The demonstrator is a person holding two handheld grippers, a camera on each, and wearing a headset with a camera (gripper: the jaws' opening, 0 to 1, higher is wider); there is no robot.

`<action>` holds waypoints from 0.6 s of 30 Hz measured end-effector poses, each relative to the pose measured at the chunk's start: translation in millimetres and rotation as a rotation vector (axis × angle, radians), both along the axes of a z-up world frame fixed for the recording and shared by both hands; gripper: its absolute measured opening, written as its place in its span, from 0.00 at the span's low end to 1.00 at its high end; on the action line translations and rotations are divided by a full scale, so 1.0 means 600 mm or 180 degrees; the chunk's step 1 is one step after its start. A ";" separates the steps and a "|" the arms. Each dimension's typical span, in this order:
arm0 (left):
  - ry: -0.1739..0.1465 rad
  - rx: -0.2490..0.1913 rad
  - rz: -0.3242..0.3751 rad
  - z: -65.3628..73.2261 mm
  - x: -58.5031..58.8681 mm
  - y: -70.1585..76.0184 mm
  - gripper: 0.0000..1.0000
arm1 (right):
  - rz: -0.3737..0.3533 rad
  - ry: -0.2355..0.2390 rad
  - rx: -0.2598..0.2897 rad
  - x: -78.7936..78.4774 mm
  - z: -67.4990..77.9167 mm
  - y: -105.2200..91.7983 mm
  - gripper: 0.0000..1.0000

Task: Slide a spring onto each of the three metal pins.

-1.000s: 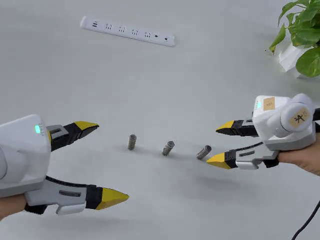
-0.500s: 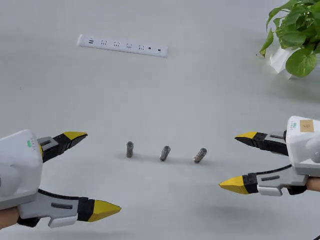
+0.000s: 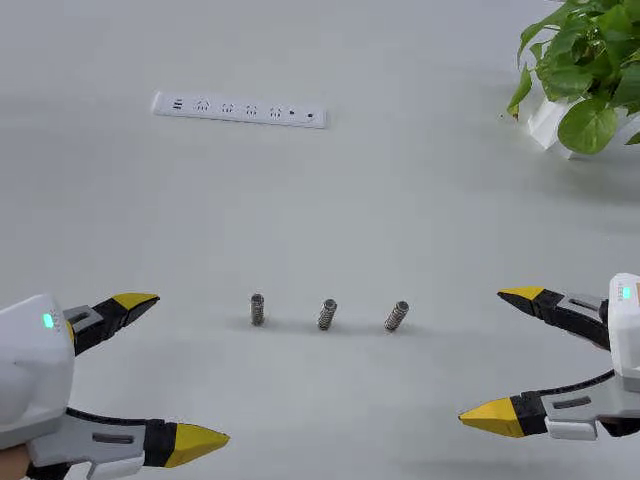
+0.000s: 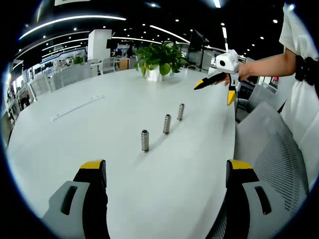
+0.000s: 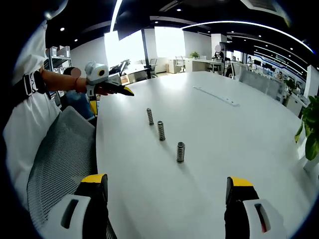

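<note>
Head view overhead; gripper views face inward, sharing the springs (image 3: 327, 314).

Three upright springs (image 5: 161, 130) are set in a row on the white table (image 5: 239, 134); right gripper (image 5: 166, 180) is held short of them (jaws spread wide).

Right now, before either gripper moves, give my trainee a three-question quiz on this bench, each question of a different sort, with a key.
1. True or false: the left gripper and the right gripper are both open, with nothing between their jaws.
2. How many springs stand in the row between the grippers? A) two B) three C) five
3. Fill the gap: on the table, beyond the springs, the long white thing lying flat is a ___.

Key: 1 true. 2 B. 3 power strip.
</note>
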State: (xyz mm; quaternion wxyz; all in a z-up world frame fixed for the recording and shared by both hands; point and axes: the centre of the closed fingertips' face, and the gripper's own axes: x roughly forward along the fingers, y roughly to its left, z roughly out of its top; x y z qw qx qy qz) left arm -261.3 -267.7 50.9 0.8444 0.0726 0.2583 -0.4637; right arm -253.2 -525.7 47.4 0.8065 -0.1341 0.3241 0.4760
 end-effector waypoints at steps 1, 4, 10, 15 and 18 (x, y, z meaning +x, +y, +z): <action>0.0003 -0.0006 0.0008 0.000 0.000 0.000 0.99 | -0.0015 0.0002 0.0008 -0.001 0.000 -0.001 0.99; 0.0004 0.0003 0.0019 -0.001 0.002 0.000 0.99 | -0.0053 0.0009 0.0021 -0.003 0.000 -0.005 0.99; 0.0013 0.0017 0.0024 -0.001 0.001 -0.003 0.99 | -0.0077 -0.0012 0.0019 -0.003 0.003 -0.008 0.99; 0.0012 0.0019 0.0034 -0.001 0.001 -0.003 0.99 | -0.0092 -0.0032 0.0041 -0.002 0.006 -0.009 0.99; 0.0006 0.0009 0.0035 0.001 0.002 -0.005 0.99 | -0.0094 -0.0040 0.0052 -0.002 0.007 -0.010 0.98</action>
